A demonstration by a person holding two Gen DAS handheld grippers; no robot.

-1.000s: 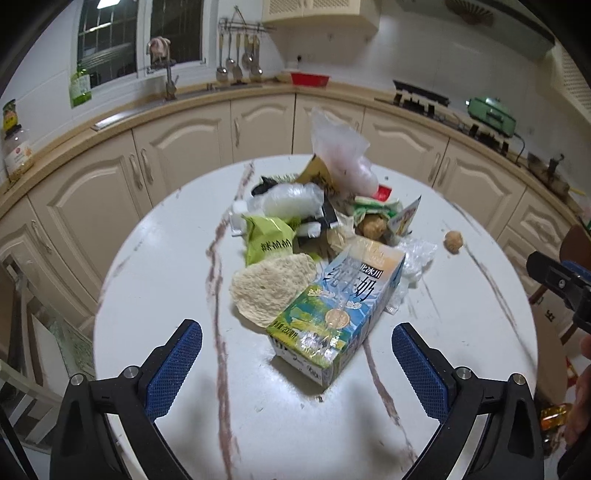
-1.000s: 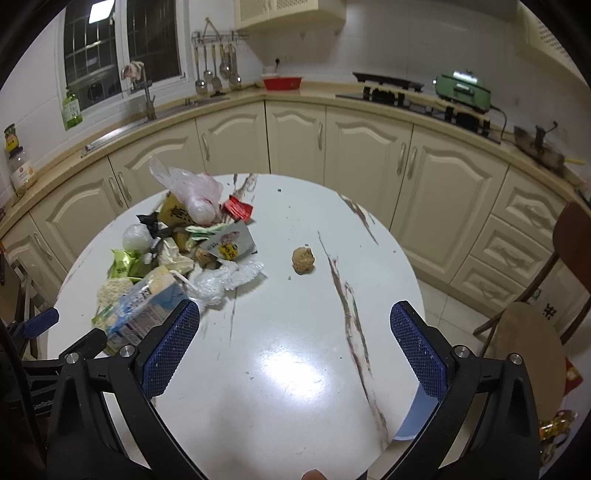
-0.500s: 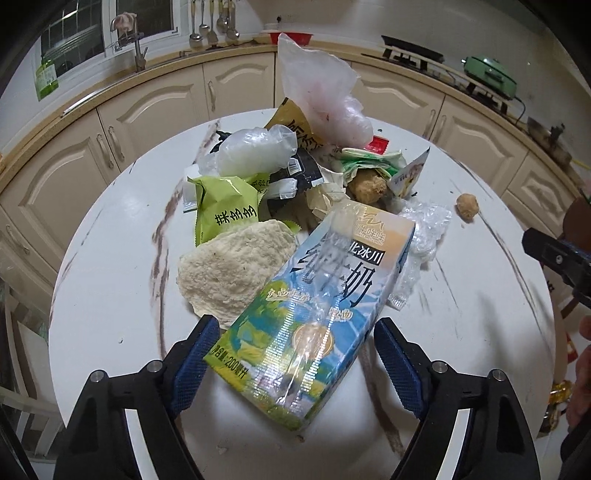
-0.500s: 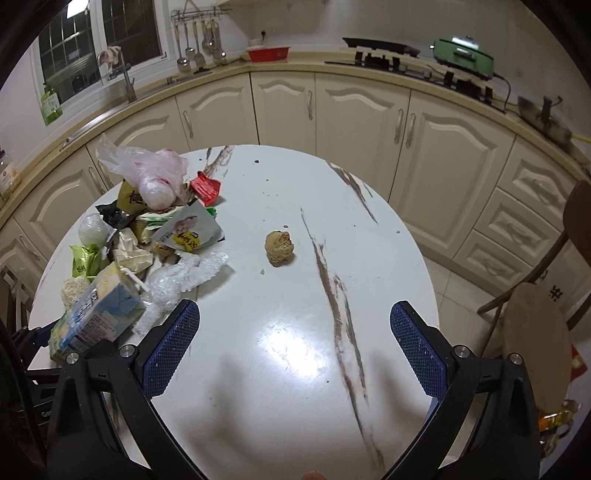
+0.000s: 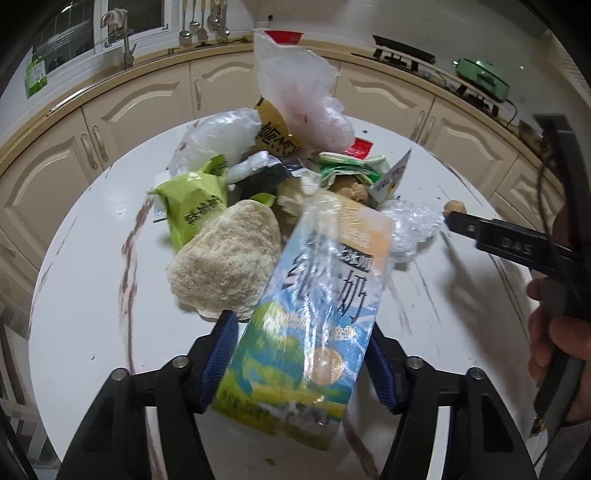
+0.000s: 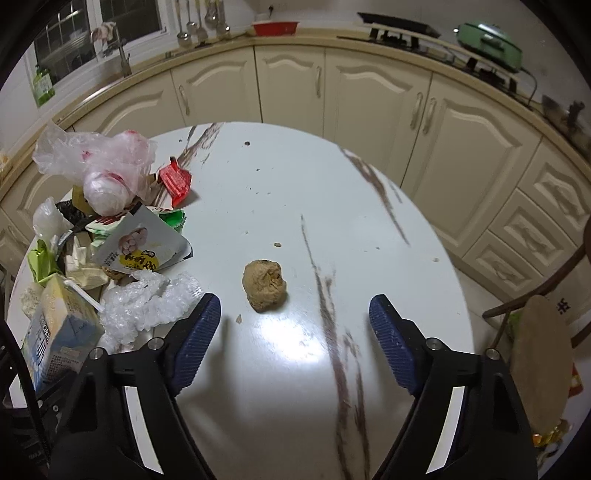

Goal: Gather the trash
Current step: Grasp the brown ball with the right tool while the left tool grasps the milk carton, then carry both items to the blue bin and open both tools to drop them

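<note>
A blue and green milk carton [image 5: 314, 314] lies at the near end of a trash pile on the round white table [image 5: 85, 288]. My left gripper [image 5: 299, 325] straddles the carton; its jaws are closing and both blue pads touch its sides. Behind the carton sit a pale round cracker [image 5: 225, 266], a green snack packet [image 5: 192, 206], a clear plastic bag [image 5: 303, 96] and crumpled bubble wrap [image 5: 410, 225]. A brown crumpled lump [image 6: 264, 290] lies alone just beyond my right gripper [image 6: 294, 301]. That gripper's jaws are closing with nothing between them. The carton [image 6: 55, 332] is at its far left.
Cream cabinets [image 6: 288, 85] curve round the table's far side, under a counter with a red dish [image 6: 275, 27] and a green appliance [image 6: 491, 40]. A wooden chair [image 6: 539, 354] stands off the table's right edge. A red sachet [image 6: 175, 179] lies by the pile.
Both grippers came forward and down. The left one narrowed from wide open onto the carton. The right one narrowed and drew close to the brown lump.
</note>
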